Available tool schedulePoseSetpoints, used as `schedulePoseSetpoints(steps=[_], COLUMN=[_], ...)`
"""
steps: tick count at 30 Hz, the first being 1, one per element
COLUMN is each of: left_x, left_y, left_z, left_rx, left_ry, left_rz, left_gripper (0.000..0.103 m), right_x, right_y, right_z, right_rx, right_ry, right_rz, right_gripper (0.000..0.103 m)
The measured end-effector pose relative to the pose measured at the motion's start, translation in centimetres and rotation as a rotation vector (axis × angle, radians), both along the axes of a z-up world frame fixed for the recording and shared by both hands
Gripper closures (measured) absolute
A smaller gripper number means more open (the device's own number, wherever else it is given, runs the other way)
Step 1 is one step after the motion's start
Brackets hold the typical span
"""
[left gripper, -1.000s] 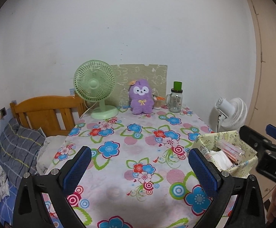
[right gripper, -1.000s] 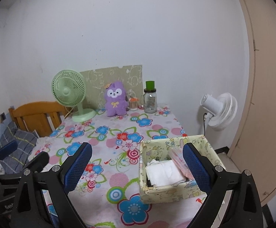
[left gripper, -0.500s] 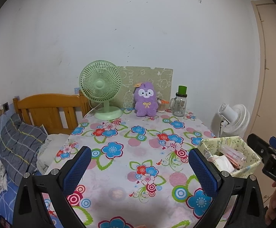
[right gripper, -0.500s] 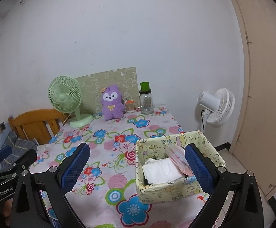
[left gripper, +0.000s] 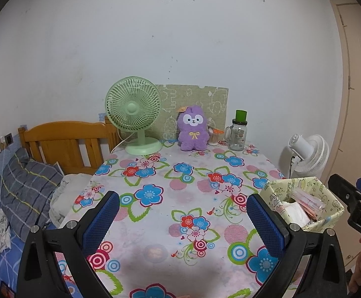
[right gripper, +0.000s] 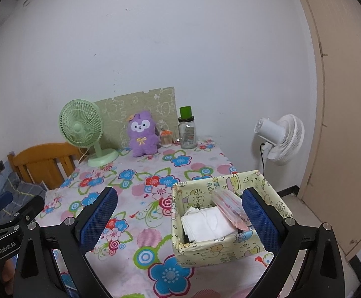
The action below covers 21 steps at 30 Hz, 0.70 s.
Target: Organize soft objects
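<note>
Now the soft white cloth (right gripper: pixel 206 223) and a pink packet (right gripper: pixel 230 207) lie in the yellow box (right gripper: pixel 220 249) at the table's (left gripper: pixel 180 213) right edge. Maybe the job is nearly done. The left gripper (left gripper: pixel 183 219) and right gripper (right gripper: pixel 180 221) are wide open, holding nothing. The purple plush toy (left gripper: pixel 193 129) sits at the far edge.

The left gripper (right gripper: pixel 11 213) body reads "GenRobot.AI"; the right gripper (left gripper: pixel 354 193) shows only "DA"
</note>
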<state>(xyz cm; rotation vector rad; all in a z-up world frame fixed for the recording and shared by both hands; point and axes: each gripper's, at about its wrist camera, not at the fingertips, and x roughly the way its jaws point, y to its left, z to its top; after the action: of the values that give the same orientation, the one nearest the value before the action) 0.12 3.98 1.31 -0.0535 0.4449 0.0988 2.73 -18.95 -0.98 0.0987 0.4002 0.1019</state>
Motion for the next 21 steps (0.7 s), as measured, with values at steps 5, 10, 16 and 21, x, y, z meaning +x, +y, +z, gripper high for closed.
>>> schedulePoseSetpoints(steps=[5, 10, 16, 21], left_x=[0.14, 0.13, 0.16, 0.14], left_y=[0.08, 0.08, 0.01, 0.01], left_z=[-0.11, -0.13, -0.16, -0.18], left_rx=[-0.001, -0.003, -0.002, -0.003], left_ry=[0.000, 0.000, 0.001, 0.002], left_rz=[0.007, 0.007, 0.008, 0.009], left_gripper=[0.000, 0.000, 0.000, 0.000], right_x=[-0.05, -0.06, -0.07, -0.07], right_y=[0.25, 0.39, 0.56, 0.74], right_z=[0.03, 0.01, 0.11, 0.08], right_rx=[-0.009, -0.011, -0.016, -0.018], right_ry=[-0.004, -0.002, -0.006, -0.009], right_rz=[-0.002, 0.000, 0.005, 0.008], right_gripper=[0.002, 0.001, 0.001, 0.000])
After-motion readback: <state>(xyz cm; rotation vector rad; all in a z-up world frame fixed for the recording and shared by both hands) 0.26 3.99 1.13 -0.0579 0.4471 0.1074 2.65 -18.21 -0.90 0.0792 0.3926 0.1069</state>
